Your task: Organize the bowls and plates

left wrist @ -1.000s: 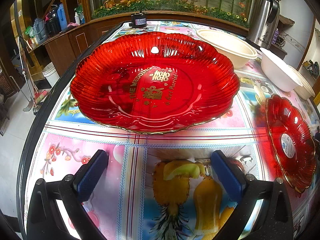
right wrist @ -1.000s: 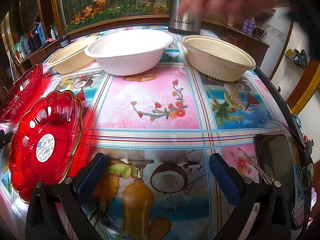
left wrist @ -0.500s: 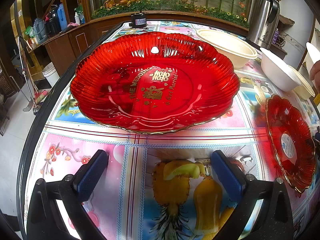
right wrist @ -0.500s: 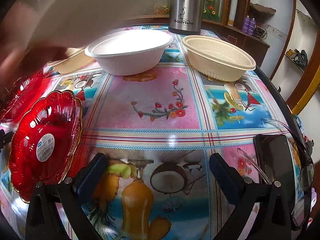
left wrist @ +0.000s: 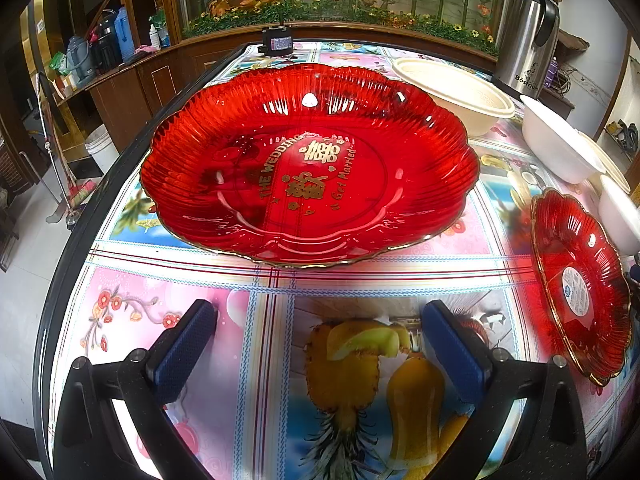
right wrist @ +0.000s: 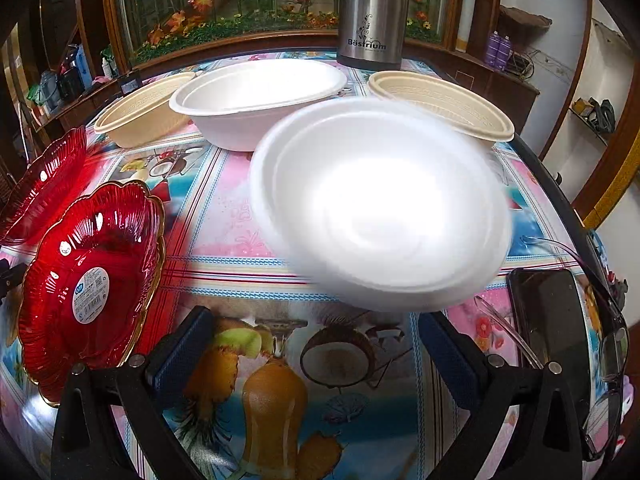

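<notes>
A large red plate with gold lettering lies just ahead of my open left gripper. A smaller red plate with a sticker sits to its right, also the small red plate left of my open right gripper. A blurred white bowl sits on the table right in front of the right gripper. Behind it stand another white bowl and two beige bowls. Nothing is between either gripper's fingers.
A steel thermos stands at the table's far edge. A black phone and glasses lie at the right edge. A small black device sits at the far end. The table's left rim drops to the floor.
A hand reached in over the table and set a second white bowl down in front of the right gripper; the hand is gone now. Both grippers stayed still.
</notes>
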`<state>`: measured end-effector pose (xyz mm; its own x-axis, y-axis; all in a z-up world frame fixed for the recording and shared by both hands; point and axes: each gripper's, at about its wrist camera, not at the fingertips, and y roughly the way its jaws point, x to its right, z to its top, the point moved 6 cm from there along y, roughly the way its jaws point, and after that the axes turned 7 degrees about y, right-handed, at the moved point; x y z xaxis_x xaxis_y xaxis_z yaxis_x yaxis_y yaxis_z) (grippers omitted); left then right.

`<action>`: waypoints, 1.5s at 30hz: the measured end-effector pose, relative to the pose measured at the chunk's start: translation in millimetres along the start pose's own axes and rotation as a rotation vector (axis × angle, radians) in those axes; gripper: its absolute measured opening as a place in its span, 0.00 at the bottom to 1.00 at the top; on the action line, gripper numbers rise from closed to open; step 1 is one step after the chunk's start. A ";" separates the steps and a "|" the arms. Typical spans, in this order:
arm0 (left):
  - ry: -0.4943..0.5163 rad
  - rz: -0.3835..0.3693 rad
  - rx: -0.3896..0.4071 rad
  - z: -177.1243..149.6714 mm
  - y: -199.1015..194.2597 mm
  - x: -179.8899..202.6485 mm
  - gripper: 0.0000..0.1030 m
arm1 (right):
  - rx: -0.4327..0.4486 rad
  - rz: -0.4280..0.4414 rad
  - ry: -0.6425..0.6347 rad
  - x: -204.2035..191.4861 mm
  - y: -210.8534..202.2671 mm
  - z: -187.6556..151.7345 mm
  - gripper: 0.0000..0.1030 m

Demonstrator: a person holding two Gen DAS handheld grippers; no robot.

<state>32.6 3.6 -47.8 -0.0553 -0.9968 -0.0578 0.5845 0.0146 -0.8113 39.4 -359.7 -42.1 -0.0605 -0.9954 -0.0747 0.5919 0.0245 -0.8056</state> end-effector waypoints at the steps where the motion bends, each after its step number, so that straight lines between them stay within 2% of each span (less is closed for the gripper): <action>1: 0.000 0.000 0.000 -0.1 0.1 0.0 1.00 | 0.000 -0.001 -0.001 -0.9 -0.1 -0.3 0.99; 6: 0.000 0.000 0.000 -0.1 0.1 0.0 1.00 | 0.000 0.000 -0.001 0.4 0.1 -0.3 0.99; 12: 0.000 0.000 0.000 -0.1 0.1 0.0 1.00 | -0.084 0.021 -0.008 -5.4 -6.5 -6.1 0.99; 13: 0.000 0.000 0.000 -0.1 0.1 0.1 1.00 | -0.088 0.037 0.001 -7.4 -10.8 -8.7 0.96; 16: 0.000 0.000 0.000 0.0 0.0 0.0 1.00 | -0.068 0.008 -0.058 -13.6 -30.3 -9.4 0.84; 19: -0.001 0.003 0.000 -0.1 0.2 0.3 1.00 | -0.043 0.023 -0.122 -21.8 -57.4 -8.0 0.84; 21: -0.004 0.004 0.000 -0.3 0.2 0.2 1.00 | 0.007 0.026 -0.184 -28.1 -79.4 -6.5 0.84; 25: -0.018 0.017 -0.002 -0.3 0.4 0.5 1.00 | 0.073 0.106 -0.271 -49.0 -112.4 -0.4 0.84; 29: -0.017 0.015 -0.003 -0.7 -0.4 1.1 1.00 | 0.090 0.220 -0.222 -69.4 -131.7 20.1 0.84; 33: -0.006 0.010 -0.001 -6.5 -4.8 1.4 1.00 | 0.030 0.351 -0.136 -92.8 -126.7 34.9 0.82; 37: 0.015 -0.007 -0.018 -8.9 -6.6 1.9 1.00 | -0.077 0.460 -0.029 -120.5 -105.5 44.0 0.63; 40: 0.072 -0.055 -0.046 -11.4 -8.4 1.3 1.00 | -0.144 0.523 0.016 -140.1 -88.9 54.0 0.56; 43: 0.091 -0.068 -0.098 -22.9 -15.0 -5.1 1.00 | -0.154 0.537 -0.009 -163.0 -80.2 66.6 0.53; 45: 0.058 -0.062 -0.135 -31.1 -21.7 -17.5 1.00 | -0.167 0.545 -0.026 -177.2 -74.2 74.5 0.53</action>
<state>-4.2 23.2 -47.3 -0.1375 -0.9899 -0.0353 0.4642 -0.0329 -0.8851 66.0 -192.1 74.7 0.2389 -0.8367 -0.4928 0.3968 0.5473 -0.7369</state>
